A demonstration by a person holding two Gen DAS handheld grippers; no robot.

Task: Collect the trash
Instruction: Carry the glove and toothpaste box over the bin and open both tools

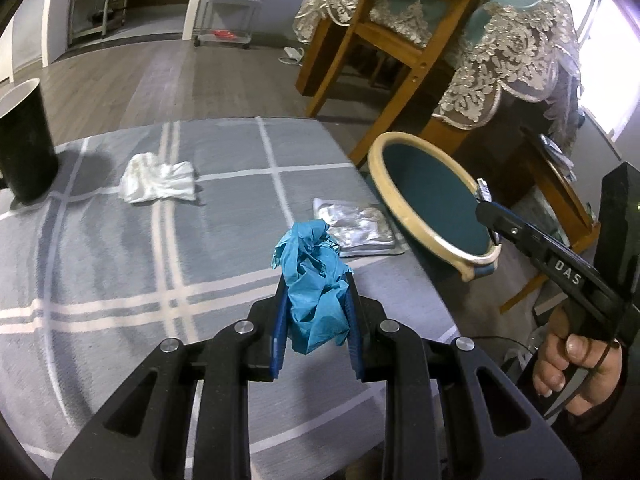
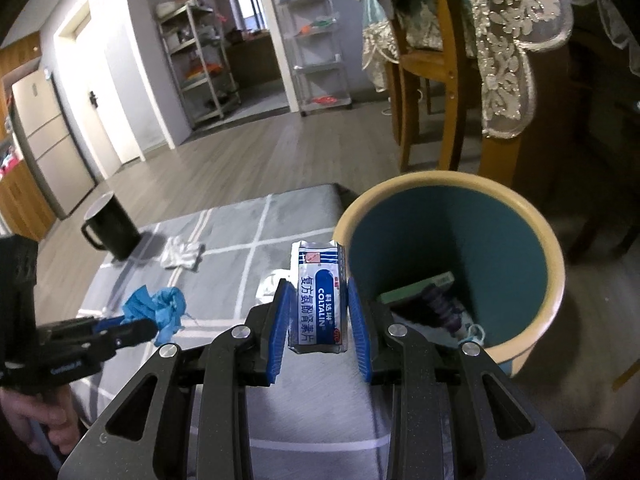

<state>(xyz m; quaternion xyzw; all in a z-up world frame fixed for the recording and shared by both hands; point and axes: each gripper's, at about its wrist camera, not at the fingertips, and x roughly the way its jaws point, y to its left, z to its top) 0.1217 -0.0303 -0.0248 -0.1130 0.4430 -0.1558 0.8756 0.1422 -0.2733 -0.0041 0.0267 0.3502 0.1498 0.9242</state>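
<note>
Two pieces in transit: left hand-held gripper (image 1: pixel 316 300) clamps a blue glove (image 1: pixel 314 280), right hand-held gripper (image 2: pixel 318 312) pinches a medicine box (image 2: pixel 319 304) beside the part-filled bin (image 2: pixel 552 264); white tissue (image 1: pixel 158 178) and foil packet (image 1: pixel 360 228) remain on the tabletop (image 1: pixel 120 280).

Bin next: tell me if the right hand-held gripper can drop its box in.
Probably yes: the right hand-held gripper holds the medicine box beside the bin's rim, whose mouth is open.

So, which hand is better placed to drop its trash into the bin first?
Right. The right gripper holds the medicine box beside the bin's rim; the left gripper, holding the blue glove, is farther back over the table.
</note>
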